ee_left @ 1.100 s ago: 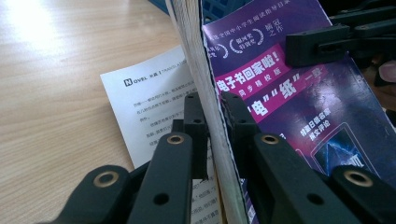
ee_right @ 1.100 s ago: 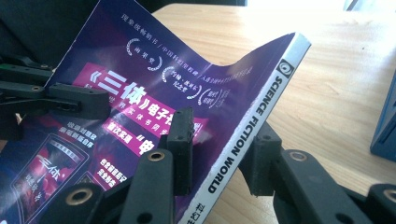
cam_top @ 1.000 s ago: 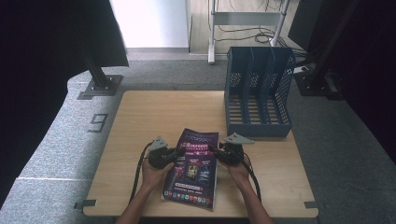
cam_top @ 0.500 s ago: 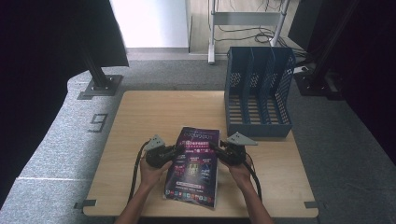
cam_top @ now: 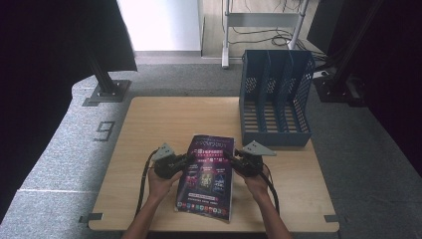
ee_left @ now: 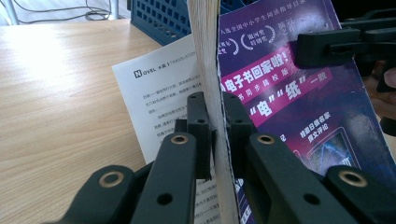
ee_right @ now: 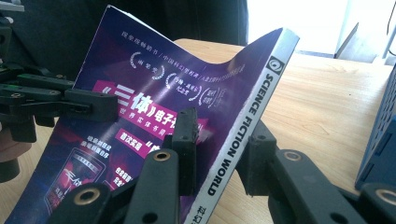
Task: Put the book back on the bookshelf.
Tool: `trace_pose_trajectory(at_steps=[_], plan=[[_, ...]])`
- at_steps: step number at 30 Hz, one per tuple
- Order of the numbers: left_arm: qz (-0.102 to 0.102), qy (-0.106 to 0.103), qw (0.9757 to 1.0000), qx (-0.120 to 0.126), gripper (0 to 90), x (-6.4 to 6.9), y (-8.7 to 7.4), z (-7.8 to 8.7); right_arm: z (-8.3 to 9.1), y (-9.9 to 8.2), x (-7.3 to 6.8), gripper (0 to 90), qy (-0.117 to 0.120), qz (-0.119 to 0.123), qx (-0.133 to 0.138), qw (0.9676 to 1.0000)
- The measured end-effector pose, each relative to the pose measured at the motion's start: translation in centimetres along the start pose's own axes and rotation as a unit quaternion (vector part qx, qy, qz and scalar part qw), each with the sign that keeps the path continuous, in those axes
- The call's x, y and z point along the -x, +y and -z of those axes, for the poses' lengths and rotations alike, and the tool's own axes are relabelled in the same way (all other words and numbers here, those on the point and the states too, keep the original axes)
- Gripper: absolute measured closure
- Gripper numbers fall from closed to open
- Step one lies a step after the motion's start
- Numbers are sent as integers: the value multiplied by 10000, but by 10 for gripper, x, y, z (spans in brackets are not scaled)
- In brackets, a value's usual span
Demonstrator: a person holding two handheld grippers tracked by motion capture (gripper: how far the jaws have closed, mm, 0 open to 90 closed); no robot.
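From the high view: magazine point(cam_top: 206, 177) flat-ish on the near middle of the wooden table point(cam_top: 149, 129), cover up, top edge toward the blue file rack point(cam_top: 273, 99) at the far right corner. Left gripper point(cam_top: 188, 158) on its left long edge, right gripper point(cam_top: 229, 157) on its right long edge, both at about the upper third, hands point(cam_top: 161, 181) behind them. Symmetric pinch on opposite edges, probably to lift the thing level without it flopping; rack slots near and open at the top, likely destination. Along the left gripper view: jaws nearly fully closed, clamped on the page-block edge point(ee_left: 208, 70), one pad on the purple cover side, other pad on the underside; a white printed sheet point(ee_left: 159, 98) sticking out below on the table side. Grip sits on the open fore-edge, so pages kept together rather than fanning. Right gripper's black jaws point(ee_left: 327, 44) seen farther off on the opposite edge. Along the right gripper view: jaws just been closing, spine point(ee_right: 243, 135) marked SCIENCE FICTION WORLD between them, inner pad pressed on the cover, outer pad against the back by the spine; held. Cover bowed upward between the two grips, far corner curled, consistent with squeeze from both sides and the edge raised off the wood. Left gripper point(ee_right: 100, 108) visible at the far edge.
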State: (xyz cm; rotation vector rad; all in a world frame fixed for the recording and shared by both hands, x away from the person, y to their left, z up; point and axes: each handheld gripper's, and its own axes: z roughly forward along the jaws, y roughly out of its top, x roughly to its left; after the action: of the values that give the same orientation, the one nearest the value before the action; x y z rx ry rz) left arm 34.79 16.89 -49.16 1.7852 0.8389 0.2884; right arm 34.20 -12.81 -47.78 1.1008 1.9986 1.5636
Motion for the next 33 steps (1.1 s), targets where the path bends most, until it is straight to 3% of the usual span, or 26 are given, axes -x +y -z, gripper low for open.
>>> trace_pose_trajectory(at_steps=[18,33], plan=[[-36,-12,9999,144,850,2,3,3,6,6,-4,720,18,43,166,9999],[-132,3,9996,251,854,8,15,6,14,16,-4,743,18,62,337,9994]])
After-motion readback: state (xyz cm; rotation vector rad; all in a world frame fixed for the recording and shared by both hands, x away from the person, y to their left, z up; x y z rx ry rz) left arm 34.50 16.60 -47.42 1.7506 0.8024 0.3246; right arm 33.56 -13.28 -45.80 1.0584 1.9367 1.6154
